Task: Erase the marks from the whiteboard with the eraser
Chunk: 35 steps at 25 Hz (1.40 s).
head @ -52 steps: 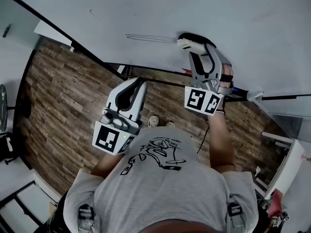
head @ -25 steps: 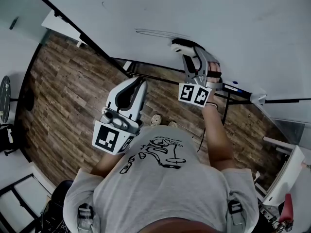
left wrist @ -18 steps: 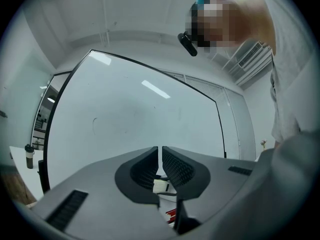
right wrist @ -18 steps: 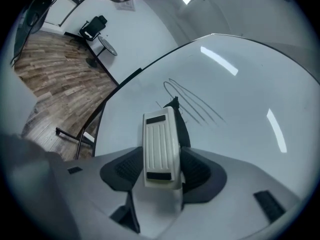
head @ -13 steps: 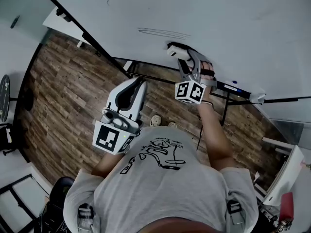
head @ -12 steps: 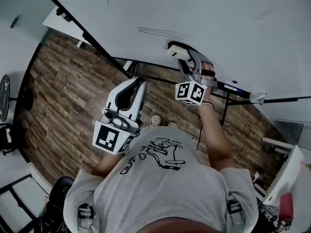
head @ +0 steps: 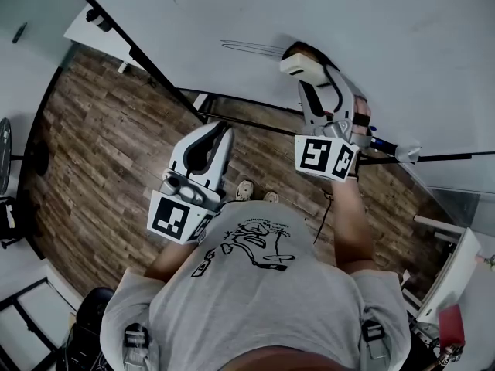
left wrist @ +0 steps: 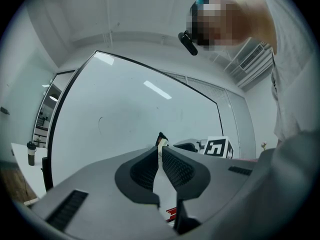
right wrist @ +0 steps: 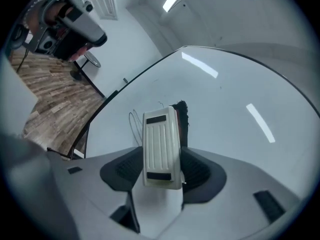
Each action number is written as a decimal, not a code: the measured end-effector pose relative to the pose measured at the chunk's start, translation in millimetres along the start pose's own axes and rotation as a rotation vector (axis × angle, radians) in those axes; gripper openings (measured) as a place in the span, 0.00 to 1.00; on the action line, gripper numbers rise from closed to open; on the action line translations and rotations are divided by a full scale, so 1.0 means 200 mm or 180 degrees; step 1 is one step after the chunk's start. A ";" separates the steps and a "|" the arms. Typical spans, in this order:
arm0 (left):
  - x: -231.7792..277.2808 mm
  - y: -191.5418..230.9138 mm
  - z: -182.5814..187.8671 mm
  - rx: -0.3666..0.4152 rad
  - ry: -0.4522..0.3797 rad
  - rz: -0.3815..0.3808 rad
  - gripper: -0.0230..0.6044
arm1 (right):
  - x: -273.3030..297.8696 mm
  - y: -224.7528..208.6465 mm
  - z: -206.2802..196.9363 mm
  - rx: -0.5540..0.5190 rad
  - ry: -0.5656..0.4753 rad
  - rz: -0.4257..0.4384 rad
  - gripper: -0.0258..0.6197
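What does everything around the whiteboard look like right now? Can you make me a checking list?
Surface: the whiteboard stands upright and is mostly bare white.
Job's things: thin pen marks are on the board. The eraser is right beside them, with its dark felt side toward the board.
Clutter: nothing seen.
Grippers: the right claw is shut on the eraser. The left claw is shut with nothing in it and is held back from the board.
Cables: a thin cord hangs by the right forearm.
Surroundings: a wooden floor lies below the board.
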<state>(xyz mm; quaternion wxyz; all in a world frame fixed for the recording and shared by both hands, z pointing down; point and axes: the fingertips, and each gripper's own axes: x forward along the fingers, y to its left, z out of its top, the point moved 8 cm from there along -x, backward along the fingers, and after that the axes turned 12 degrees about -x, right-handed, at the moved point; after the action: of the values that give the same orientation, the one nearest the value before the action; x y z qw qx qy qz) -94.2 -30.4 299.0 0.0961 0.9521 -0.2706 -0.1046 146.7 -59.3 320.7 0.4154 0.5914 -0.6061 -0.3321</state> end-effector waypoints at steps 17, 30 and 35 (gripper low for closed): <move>0.05 0.05 -0.02 -0.0061 0.0023 -0.0024 0.10 | 0.10 -0.31 0.05 -0.0016 0.0014 -0.0300 0.42; 0.09 0.06 -0.01 -0.0014 0.0022 -0.0057 0.10 | 0.12 -0.26 0.05 -0.0124 0.0008 -0.0392 0.41; 0.09 0.06 0.00 0.0010 0.0031 -0.0051 0.10 | 0.13 -0.22 0.04 -0.0137 0.0003 -0.0350 0.41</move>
<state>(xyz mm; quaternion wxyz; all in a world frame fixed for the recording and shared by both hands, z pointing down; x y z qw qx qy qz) -84.6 -50.9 299.4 0.0951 0.9549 -0.2627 -0.1003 159.1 -89.8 281.2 0.4095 0.6148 -0.5653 -0.3671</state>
